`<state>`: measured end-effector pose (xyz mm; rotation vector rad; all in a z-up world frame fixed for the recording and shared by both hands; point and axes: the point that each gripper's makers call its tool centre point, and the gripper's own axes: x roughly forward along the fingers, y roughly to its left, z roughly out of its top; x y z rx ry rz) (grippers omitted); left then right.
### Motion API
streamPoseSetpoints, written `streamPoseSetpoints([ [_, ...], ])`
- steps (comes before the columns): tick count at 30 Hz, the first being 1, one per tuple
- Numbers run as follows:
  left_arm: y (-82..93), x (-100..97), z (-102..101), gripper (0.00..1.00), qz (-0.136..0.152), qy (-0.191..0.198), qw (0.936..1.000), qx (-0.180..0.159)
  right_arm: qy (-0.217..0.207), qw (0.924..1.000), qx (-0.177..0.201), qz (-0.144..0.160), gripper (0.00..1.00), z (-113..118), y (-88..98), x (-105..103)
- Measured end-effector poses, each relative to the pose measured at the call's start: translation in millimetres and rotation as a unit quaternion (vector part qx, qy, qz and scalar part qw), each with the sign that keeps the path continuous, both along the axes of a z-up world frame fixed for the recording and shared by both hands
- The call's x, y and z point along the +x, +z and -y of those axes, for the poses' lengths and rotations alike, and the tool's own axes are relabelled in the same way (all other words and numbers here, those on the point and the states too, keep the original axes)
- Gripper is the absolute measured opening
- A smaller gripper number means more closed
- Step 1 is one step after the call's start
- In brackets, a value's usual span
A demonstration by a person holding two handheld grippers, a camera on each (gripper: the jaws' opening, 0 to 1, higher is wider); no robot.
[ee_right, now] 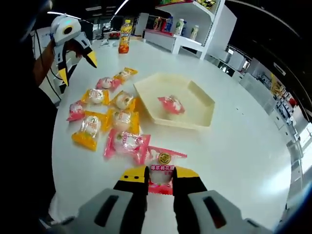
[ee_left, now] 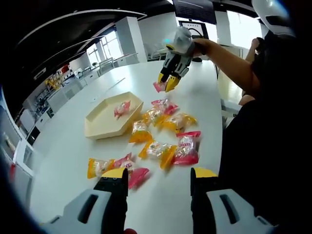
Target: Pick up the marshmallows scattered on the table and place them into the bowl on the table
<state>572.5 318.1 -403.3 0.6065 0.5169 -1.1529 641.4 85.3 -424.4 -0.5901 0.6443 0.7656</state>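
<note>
Right gripper (ee_right: pixel 160 181) pinching pink marshmallow packet (ee_right: pixel 162 171) near tray-like bowl (ee_right: pixel 204 105). Left gripper (ee_left: pixel 158 187) spread. Packets look light, crinkly, slippery, squashy; grip crimped edge, gently.

The bowl (ee_right: pixel 195 114) is a flat, pale yellow dish with six sides. It sits on the white table (ee_right: pixel 243 161). One pink marshmallow pack (ee_right: pixel 171 104) lies inside it. More packs, pink and yellow (ee_right: pixel 112 122), lie in a bunch just beside the bowl. Another pink pack (ee_right: pixel 162 174) sits squeezed between the jaws of the right gripper (ee_right: pixel 160 176).
</note>
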Motion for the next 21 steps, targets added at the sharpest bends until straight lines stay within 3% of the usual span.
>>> streamPoseSetpoints([
  [21,0.1,4.4,-1.3,0.50,0.000,0.011,0.9999,0.001,-0.012,0.9987,0.027,0.041,0.19,2.2,11.2,16.8],
])
